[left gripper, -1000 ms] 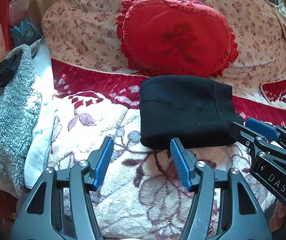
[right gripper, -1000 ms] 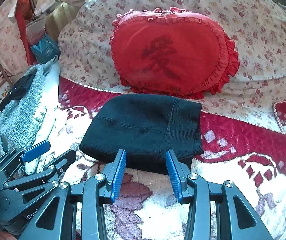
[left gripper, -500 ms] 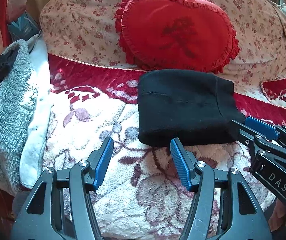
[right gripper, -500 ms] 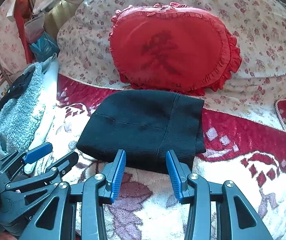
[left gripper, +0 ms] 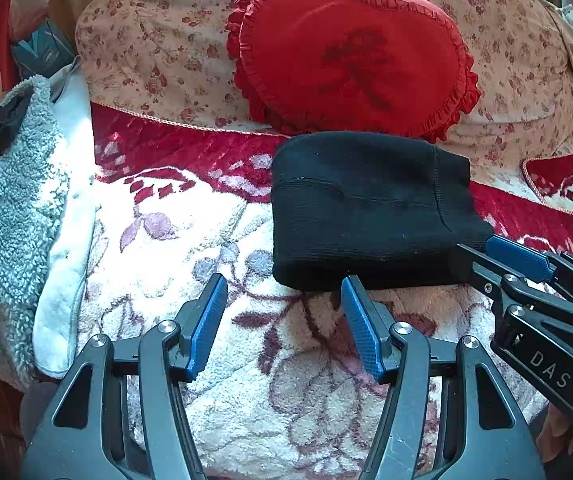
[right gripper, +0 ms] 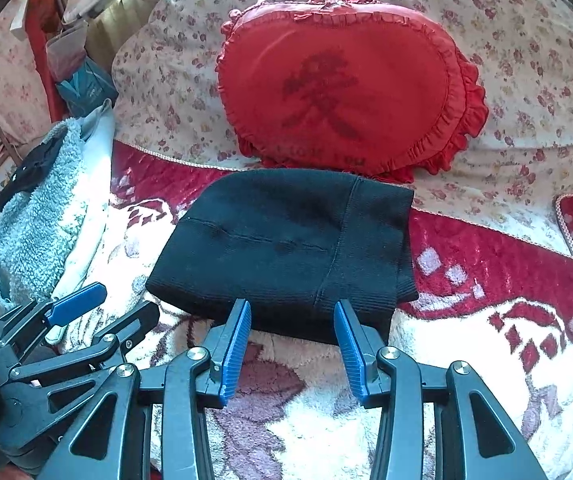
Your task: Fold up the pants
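Observation:
The black knit pants (left gripper: 366, 212) lie folded into a compact rectangle on a floral fleece blanket (left gripper: 174, 240), ribbed waistband to the right. They also show in the right wrist view (right gripper: 286, 248). My left gripper (left gripper: 282, 292) is open and empty, just in front of the bundle's near left edge. My right gripper (right gripper: 292, 312) is open and empty, its tips at the bundle's near edge. In the left wrist view the right gripper (left gripper: 498, 252) sits at the bundle's right corner. In the right wrist view the left gripper (right gripper: 114, 304) sits at the lower left.
A red heart-shaped ruffled cushion (left gripper: 350, 52) leans on a floral pillow (left gripper: 158, 48) right behind the pants. A grey fleece garment (left gripper: 10, 188) with white lining lies at the left. A red patterned cushion (left gripper: 566, 180) is at the right edge.
Both grippers have drifted slightly; the view sits a little closer to the folded pants. The pants have not moved and both grippers stay open.

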The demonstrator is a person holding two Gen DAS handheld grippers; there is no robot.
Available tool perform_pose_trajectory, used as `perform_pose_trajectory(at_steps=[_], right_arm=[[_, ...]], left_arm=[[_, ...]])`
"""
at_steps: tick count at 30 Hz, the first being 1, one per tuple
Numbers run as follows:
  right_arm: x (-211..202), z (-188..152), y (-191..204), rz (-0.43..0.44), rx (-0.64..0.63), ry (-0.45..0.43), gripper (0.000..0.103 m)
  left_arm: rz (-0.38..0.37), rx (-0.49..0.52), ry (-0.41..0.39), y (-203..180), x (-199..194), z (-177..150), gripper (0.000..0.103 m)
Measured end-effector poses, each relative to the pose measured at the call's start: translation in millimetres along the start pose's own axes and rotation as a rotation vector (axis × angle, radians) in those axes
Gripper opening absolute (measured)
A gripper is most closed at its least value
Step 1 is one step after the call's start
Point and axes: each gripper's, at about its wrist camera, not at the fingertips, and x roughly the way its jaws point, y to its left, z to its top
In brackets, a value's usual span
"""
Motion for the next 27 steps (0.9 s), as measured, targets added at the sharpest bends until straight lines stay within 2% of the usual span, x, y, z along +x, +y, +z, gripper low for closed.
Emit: perform_pose_trajectory(at_steps=[12, 23, 27], right_arm=[[0.6, 0.5, 1.2, 0.000, -0.001, 0.006, 0.042], [-2.2, -1.8, -7.2, -0.010, 0.009, -0.002, 0.042], [-1.7, -3.0, -17.6, -0.027, 0.028, 0.000, 0.042]], left_arm=[[-0.022, -0.010, 0.005, 0.8, 2.3, 0.4, 0.059], [-0.024, -0.017, -0.053, 3.3, -8.0, -2.3, 0.059], [-0.020, -0.034, -0.026, 10.9, -2.2, -2.6, 0.059]])
